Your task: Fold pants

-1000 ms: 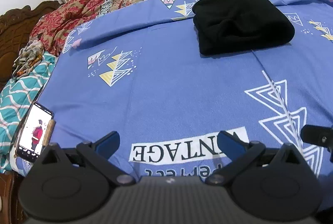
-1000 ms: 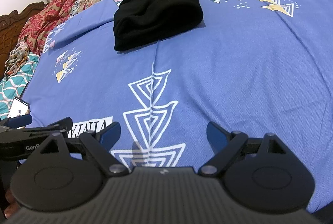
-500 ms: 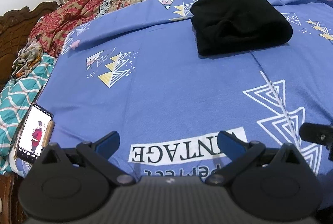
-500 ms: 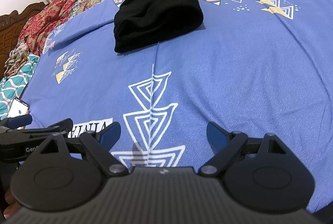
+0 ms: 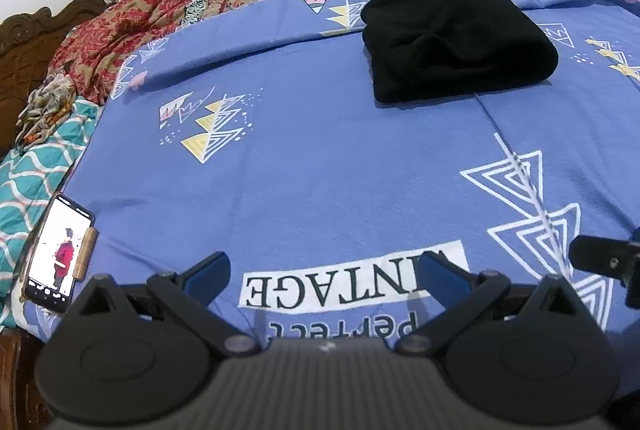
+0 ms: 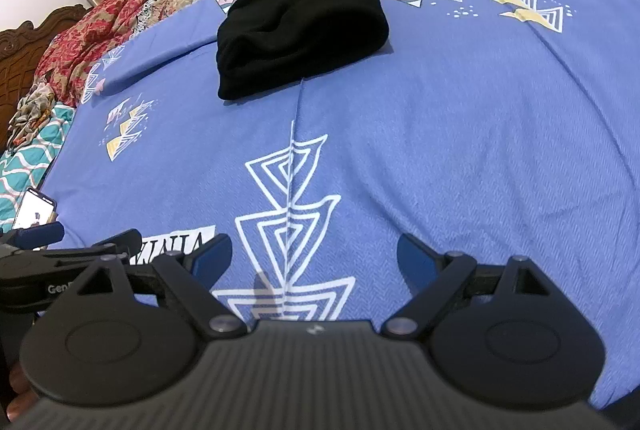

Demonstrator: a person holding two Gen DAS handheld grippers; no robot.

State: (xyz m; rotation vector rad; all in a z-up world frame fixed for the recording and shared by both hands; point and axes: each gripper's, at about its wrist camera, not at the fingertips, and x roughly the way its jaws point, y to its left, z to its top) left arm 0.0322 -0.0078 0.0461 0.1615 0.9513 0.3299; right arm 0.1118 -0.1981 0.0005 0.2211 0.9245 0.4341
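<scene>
Lying folded into compact black bundle, pants (image 5: 456, 38) rested on blue patterned bedsheet (image 5: 320, 158), far side of bed, well apart from both tools. Left hand-held gripper (image 5: 324, 270) hovered low over "VINTAGE" print, fingers spread, empty. Right hand-held gripper (image 6: 314, 254) likewise spread, empty. Phone (image 5: 56, 254) lay at sheet's left edge.

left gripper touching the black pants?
Apart. In the left wrist view the left gripper is open near the camera; bare blue sheet separates it from the black pants.
</scene>
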